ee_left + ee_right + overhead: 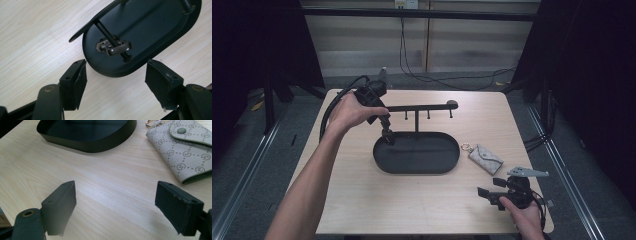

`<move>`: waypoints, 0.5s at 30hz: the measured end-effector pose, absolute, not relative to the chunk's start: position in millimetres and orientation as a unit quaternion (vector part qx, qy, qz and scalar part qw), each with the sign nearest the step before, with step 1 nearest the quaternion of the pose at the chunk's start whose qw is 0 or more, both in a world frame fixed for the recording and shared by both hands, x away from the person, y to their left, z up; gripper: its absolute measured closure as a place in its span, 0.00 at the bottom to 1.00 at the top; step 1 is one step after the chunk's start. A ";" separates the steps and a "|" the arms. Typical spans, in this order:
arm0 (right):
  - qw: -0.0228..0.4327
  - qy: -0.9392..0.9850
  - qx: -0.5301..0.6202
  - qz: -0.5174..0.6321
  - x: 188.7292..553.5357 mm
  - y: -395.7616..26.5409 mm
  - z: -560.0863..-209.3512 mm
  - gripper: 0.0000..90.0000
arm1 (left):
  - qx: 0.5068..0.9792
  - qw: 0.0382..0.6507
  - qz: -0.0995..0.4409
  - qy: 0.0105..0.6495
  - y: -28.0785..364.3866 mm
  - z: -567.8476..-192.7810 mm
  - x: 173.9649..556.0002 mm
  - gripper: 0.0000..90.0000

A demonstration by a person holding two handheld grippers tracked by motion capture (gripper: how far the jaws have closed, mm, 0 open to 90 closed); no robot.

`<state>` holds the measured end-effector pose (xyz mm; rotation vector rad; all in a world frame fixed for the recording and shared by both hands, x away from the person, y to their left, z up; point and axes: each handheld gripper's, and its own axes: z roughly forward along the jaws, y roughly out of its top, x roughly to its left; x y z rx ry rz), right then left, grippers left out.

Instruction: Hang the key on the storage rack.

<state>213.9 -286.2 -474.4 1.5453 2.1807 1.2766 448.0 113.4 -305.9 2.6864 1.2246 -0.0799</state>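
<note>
Two tongs are in my hands, and both are standing with jaws apart, gripping nothing. My left gripper (388, 138) is hanging over the left end of the black oval tray (447, 167), its jaws (115, 75) straddling the rim. Something small and metallic (113, 47) is lying in the tray under the stand's post (416, 121); I cannot make out what it is. My right gripper (484, 192) is hovering near the table's (362, 200) front right corner, just short of the grey patterned pouch (486, 159), whose far edge is getting cut off in the right gripper view.
</note>
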 end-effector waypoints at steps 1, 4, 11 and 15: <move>0.090 0.733 0.520 0.429 214.2 -286.1 -474.6 0.19 | 0.905 0.100 -0.026 0.413 114.0 -305.2 446.7 0.38; 0.090 0.732 0.522 0.428 214.3 -286.3 -474.7 0.19 | 0.906 0.108 -0.029 0.408 117.9 -303.8 442.8 0.39; 0.090 0.733 0.523 0.426 214.1 -286.0 -475.1 0.19 | 0.913 0.118 -0.022 0.391 124.0 -305.3 430.4 0.38; 0.090 0.733 0.523 0.425 213.5 -286.2 -474.7 0.19 | 0.914 0.128 -0.013 0.384 127.7 -304.0 423.8 0.38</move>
